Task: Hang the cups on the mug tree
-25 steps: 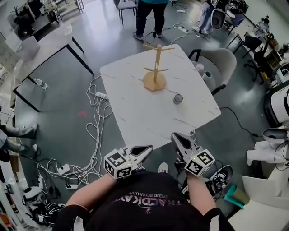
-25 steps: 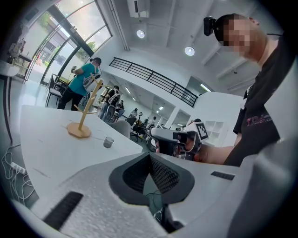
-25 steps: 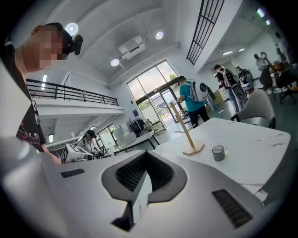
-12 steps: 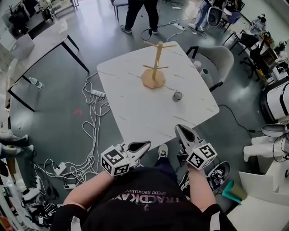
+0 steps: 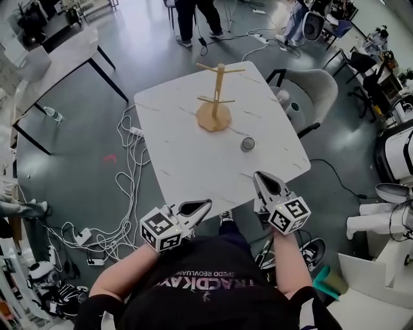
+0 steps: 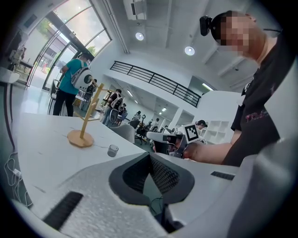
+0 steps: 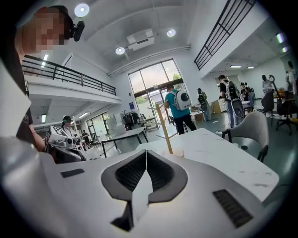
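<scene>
A wooden mug tree (image 5: 214, 97) stands bare on the far half of the white marble table (image 5: 193, 161). One small grey cup (image 5: 248, 144) sits upright on the table, to the right of the tree and nearer to me. My left gripper (image 5: 206, 203) is shut and empty, just off the table's near edge. My right gripper (image 5: 260, 175) is shut and empty too, its tip at the near right edge, a short way in front of the cup. The left gripper view shows the tree (image 6: 84, 128), the cup (image 6: 112, 150) and the right gripper (image 6: 168, 139). In the right gripper view the tree (image 7: 164, 128) rises beyond the shut jaws.
A grey chair (image 5: 310, 93) stands at the table's right side. Cables and power strips (image 5: 132, 193) lie on the floor to the left. Another table (image 5: 58, 61) is at the far left. A person's legs (image 5: 193, 19) stand beyond the table.
The head view has shifted a little. Both grippers stay shut and empty at the near edge. The right one has edged forward towards the cup.
</scene>
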The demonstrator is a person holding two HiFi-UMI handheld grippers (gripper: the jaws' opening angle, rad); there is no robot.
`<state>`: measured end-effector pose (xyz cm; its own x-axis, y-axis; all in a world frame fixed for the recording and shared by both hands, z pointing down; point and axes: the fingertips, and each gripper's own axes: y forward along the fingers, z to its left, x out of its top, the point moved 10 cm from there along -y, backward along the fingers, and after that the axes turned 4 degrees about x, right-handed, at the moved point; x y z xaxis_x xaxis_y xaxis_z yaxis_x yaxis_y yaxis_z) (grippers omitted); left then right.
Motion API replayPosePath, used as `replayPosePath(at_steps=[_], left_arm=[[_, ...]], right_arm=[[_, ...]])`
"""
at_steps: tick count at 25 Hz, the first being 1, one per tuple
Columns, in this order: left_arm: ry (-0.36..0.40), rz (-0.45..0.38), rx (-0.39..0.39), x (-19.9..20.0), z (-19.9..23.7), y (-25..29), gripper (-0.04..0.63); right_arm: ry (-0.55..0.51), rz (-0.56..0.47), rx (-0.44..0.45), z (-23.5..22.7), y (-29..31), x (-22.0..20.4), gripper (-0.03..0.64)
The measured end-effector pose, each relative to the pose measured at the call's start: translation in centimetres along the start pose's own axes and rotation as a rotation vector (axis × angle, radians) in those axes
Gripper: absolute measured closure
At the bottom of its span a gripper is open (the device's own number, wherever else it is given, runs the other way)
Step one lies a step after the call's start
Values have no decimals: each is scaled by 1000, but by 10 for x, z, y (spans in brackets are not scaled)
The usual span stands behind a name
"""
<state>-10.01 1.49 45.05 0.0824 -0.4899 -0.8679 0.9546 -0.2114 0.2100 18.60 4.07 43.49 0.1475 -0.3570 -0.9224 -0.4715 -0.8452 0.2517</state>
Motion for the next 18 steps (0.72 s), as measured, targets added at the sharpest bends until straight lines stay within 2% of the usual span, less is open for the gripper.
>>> replayPosePath(at_steps=[5, 10, 18], left_arm=[[-16, -3, 24, 7, 2, 29, 598], [-41, 11, 32, 7, 6, 54, 598], [-70, 18, 75, 10, 15, 75, 598]], right_arm=[[-38, 68, 19, -46, 8, 1, 604], [-123, 168, 33, -94, 27, -5, 603], [-201, 298, 54, -153, 58, -15, 583]])
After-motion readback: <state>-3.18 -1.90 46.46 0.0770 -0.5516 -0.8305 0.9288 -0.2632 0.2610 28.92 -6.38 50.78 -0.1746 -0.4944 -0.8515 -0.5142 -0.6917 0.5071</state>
